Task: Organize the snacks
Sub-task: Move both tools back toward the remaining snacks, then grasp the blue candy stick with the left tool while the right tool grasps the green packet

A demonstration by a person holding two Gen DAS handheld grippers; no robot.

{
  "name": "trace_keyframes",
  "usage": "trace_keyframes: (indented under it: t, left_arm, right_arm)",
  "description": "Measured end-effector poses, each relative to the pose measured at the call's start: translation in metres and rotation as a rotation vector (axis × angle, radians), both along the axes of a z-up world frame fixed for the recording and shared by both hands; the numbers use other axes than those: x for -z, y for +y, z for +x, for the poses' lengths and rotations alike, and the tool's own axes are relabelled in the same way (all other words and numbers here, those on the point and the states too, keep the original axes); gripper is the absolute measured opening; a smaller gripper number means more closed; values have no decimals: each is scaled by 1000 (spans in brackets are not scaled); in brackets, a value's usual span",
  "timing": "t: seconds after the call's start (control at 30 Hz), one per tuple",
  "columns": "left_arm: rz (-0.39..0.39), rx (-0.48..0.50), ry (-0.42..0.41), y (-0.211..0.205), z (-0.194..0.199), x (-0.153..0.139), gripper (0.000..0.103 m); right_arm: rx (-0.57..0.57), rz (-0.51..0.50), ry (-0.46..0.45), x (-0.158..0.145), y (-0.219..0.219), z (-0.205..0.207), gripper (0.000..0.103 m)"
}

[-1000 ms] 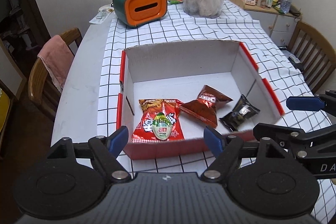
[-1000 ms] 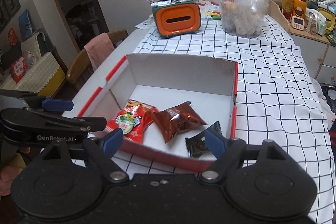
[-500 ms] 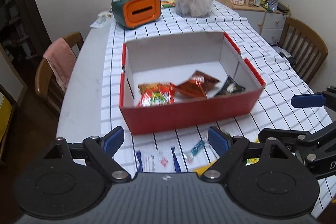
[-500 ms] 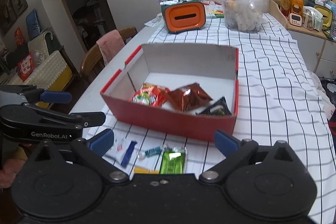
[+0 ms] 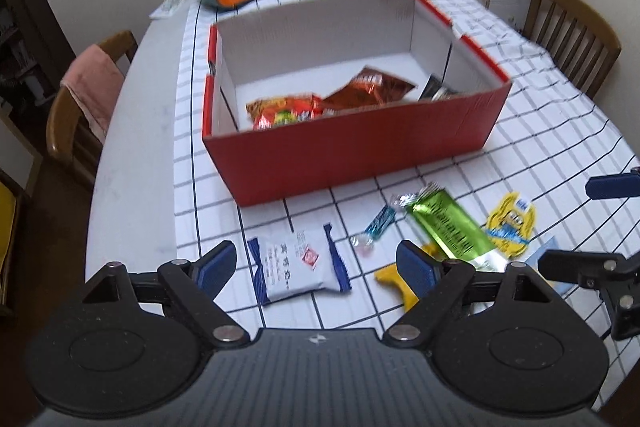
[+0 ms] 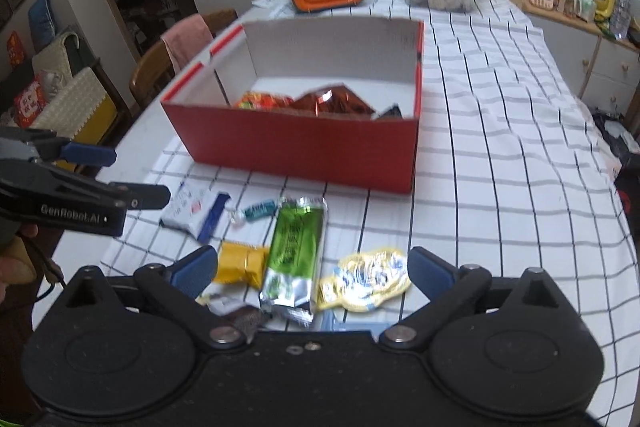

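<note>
- Hovering over the loose snacks, the left gripper [image 5: 316, 265] has its jaws spread wide and empty, having just been opening; the white-and-blue packet [image 5: 298, 269] lies on the counter right between them, untouched.
- The right gripper [image 6: 312, 267] also holds nothing; its jaws have just been opening and stand at their widest, with the green packet [image 6: 294, 251] and the yellow foil snack [image 6: 366, 279] below them.
- To grasp well, each gripper should probably come down on one packet only, its jaws straddling the short sides, so no neighbour gets pinched.
- Near the green packet lie a yellow wrapped piece [image 6: 240, 263] and a small teal candy [image 6: 256, 211]; a dark wrapper shows partly under the right gripper.
- Loose on the checked tablecloth [image 6: 500, 147]: five clear snacks.
- Further out, the red box [image 5: 360, 147] already holds three packets: one red-and-green, one brown, one black.
</note>
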State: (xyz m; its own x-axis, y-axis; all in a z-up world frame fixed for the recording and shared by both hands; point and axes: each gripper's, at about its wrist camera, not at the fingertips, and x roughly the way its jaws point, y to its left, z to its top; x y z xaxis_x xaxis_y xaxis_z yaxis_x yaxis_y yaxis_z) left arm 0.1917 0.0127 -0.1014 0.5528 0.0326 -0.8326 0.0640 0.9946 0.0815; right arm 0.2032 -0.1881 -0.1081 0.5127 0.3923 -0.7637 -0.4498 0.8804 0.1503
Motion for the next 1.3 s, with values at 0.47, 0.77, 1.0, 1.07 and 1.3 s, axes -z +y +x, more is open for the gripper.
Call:
trace_keyframes:
  t: [0.47,0.77,1.0,1.07,1.3]
  left_arm:
    - [7,2,56,0,9,28,87]
    - [34,60,40,-2,15,32,87]
    - [61,127,34,-10,26,34,87]
    - [62,141,39,-12,32,36,87]
    - [56,196,74,-19,54,48,87]
  right_arm:
    - [-60,-105,105,53,40,28,74]
    - [-120,-153,113,65,57,40,56]
    - [-145,-181,111,70,64,41,43]
    - [-145,-171,111,70,63,41,42]
    - [-95,-77,128,57,43,41,41]
